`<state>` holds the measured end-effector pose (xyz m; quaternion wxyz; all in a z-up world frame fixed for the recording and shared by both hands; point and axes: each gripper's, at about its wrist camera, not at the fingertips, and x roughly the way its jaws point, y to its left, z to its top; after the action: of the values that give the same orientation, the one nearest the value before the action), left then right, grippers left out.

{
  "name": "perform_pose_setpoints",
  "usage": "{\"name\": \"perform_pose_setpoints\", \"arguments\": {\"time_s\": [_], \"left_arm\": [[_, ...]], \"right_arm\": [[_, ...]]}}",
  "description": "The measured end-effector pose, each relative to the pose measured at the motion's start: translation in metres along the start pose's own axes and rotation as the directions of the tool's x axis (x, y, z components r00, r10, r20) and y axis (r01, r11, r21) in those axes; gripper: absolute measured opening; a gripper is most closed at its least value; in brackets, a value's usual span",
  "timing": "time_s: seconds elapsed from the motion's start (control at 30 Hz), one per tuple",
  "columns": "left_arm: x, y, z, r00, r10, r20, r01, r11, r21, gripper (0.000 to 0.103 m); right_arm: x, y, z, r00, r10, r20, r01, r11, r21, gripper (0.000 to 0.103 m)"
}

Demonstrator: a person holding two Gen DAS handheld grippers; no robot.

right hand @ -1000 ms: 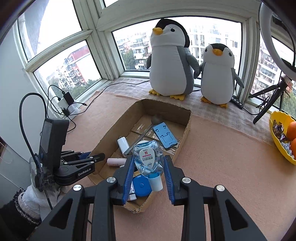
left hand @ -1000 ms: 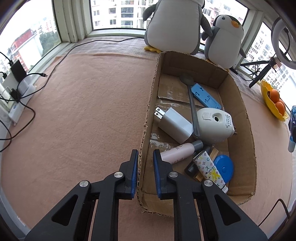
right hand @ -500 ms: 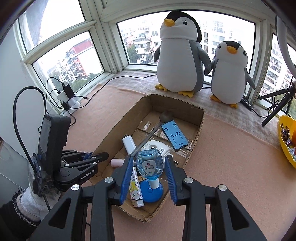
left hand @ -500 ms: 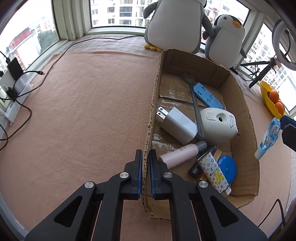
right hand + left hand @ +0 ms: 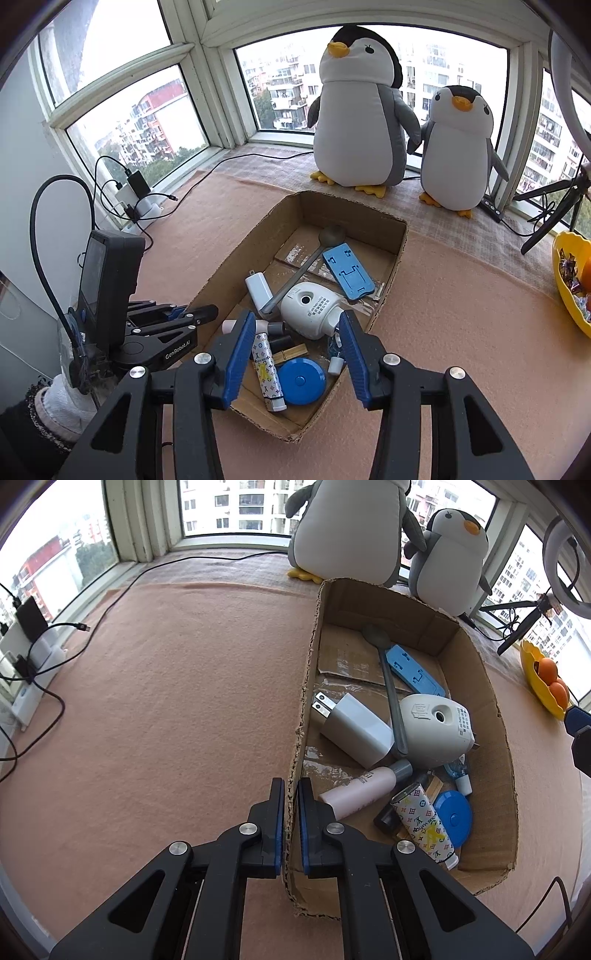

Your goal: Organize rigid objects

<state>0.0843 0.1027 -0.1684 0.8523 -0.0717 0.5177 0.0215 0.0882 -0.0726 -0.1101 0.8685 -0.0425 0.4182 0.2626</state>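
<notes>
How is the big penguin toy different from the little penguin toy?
The big penguin has a black hood on its head; the little penguin has a grey one. The big penguin is taller and wider than the little penguin. In the right wrist view, the big penguin stands left of the little penguin. Both have white bellies, grey flippers, orange beaks and yellow feet, and both stand upright by the window.

small clear blue bottle (image 5: 334, 350): white cap, lying in cardboard box (image 5: 391, 266) | beside white sharpener (image 5: 308, 308), blue disc (image 5: 301, 382) | box near-full
</notes>
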Motion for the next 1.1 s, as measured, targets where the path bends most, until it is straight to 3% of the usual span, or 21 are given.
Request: {"name": "perform_pose_setpoints", "arguments": {"time_s": [0.23,0.37,0.47,0.6,0.73,0.77,0.83,0.9,1.1], "left_arm": [[-0.004,-0.001,0.0,1.0,0.003,0.002,-0.003,1.0,0.005,0.007],[-0.01,-0.004,-0.001,1.0,0.002,0.014,-0.002,1.0,0.012,0.02],[-0.016,-0.005,-0.002,1.0,0.013,0.026,-0.014,1.0,0.014,0.021],[-0.028,-0.007,-0.003,0.998,0.027,0.052,-0.028,0.999,0.018,0.034],[-0.044,-0.013,-0.003,0.996,0.038,0.082,-0.04,0.999,0.029,0.034],[-0.049,-0.015,-0.003,0.995,0.039,0.091,-0.042,0.999,0.031,0.037],[-0.061,-0.02,-0.004,0.992,0.04,0.119,-0.044,0.999,0.032,0.055],[-0.074,-0.026,-0.006,0.988,0.038,0.148,-0.043,0.998,0.035,0.063],[-0.116,-0.051,-0.011,0.974,0.027,0.224,-0.043,0.997,0.068,0.07]], "right_arm": [[-0.011,-0.018,-0.003,1.0,0.0,0.013,-0.001,0.998,0.06,0.044],[-0.016,-0.025,-0.008,1.0,-0.005,0.013,0.004,0.997,0.082,0.048],[-0.019,-0.027,-0.011,1.0,-0.009,0.013,0.008,0.996,0.089,0.048],[-0.027,-0.029,-0.018,1.0,-0.018,0.016,0.016,0.995,0.096,0.048],[-0.036,-0.034,-0.024,0.999,-0.034,0.022,0.031,0.993,0.113,0.059],[-0.039,-0.035,-0.025,0.999,-0.037,0.025,0.034,0.992,0.118,0.06],[-0.047,-0.037,-0.029,0.998,-0.047,0.033,0.043,0.991,0.123,0.061],[-0.055,-0.038,-0.031,0.997,-0.066,0.044,0.06,0.99,0.124,0.064],[-0.086,-0.044,-0.038,0.991,-0.095,0.091,0.081,0.986,0.148,0.072]]}}
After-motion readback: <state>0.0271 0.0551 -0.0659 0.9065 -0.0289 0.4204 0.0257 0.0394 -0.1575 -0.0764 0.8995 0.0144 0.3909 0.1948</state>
